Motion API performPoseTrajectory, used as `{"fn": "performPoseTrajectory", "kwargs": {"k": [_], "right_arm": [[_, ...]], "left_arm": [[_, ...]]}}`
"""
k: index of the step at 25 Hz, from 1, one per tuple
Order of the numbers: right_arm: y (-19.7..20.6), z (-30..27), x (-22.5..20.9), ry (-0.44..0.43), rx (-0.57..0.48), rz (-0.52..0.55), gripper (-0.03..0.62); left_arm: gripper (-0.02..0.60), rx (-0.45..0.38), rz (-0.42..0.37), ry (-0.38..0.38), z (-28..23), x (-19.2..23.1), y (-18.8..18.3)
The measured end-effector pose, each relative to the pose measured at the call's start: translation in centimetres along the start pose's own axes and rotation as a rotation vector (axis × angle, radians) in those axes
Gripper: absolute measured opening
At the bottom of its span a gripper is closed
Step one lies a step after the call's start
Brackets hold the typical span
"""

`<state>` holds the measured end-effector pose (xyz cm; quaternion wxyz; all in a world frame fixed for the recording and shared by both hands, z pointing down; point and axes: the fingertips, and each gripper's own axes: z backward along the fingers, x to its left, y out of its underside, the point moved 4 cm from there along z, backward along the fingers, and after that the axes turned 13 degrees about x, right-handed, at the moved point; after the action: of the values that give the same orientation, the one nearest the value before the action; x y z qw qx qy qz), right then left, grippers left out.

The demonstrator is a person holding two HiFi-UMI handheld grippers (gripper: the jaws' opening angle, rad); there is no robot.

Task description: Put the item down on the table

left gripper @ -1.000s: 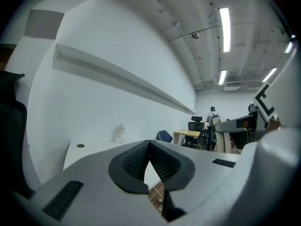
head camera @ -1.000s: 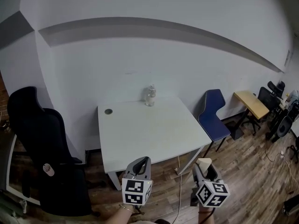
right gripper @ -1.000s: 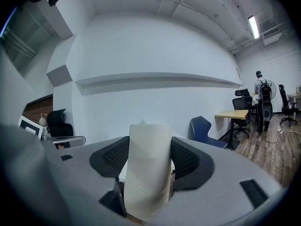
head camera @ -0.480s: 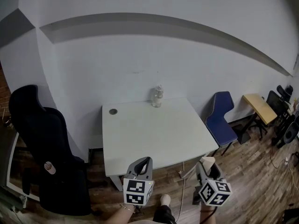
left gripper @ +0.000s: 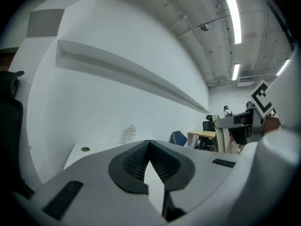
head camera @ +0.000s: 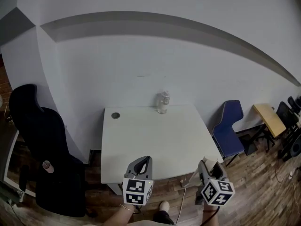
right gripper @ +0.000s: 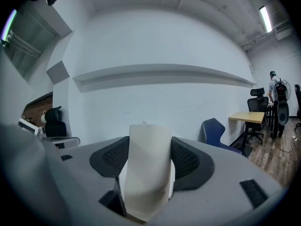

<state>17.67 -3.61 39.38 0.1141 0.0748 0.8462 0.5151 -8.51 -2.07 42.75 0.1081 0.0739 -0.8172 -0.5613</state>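
Head cam high above table [head camera: 155, 140]

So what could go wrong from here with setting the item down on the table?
1. The right gripper holds the item up by the near right corner of the table. Letting go this early could drop it past the edge to the floor.
2. The item looks a little slanted between the jaws, so it may topple when released.
3. A bottle stands at the far edge, and a long reach might knock it.
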Motion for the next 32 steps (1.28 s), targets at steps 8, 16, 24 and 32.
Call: {"fn": "performPoseTrajectory", "kwargs": {"k": [8,16,24,32], "right_arm": [[-4.0,-4.9,-2.7,-0.053,0.008,0.044,0.296],[-5.3,-8.9,-5.7,-0.096,0.027,0.033,0.296],[-6.5,-13.5,-7.9,-0.148,0.042,0.035,0.296],[-8.7,-17.8,-9.8,-0.198,0.054,0.068,0.296]], "left_arm": [[0.017,0.013,0.049,-0.062,-4.7,-0.1,-1.7],[0.017,0.042,0.046,-0.11,-8.3,-0.7,-2.8],[0.017,0.056,0.041,-0.166,-11.9,-0.8,-3.8],[0.017,0.06,0.067,-0.231,-15.0,-0.6,-4.9]]}}
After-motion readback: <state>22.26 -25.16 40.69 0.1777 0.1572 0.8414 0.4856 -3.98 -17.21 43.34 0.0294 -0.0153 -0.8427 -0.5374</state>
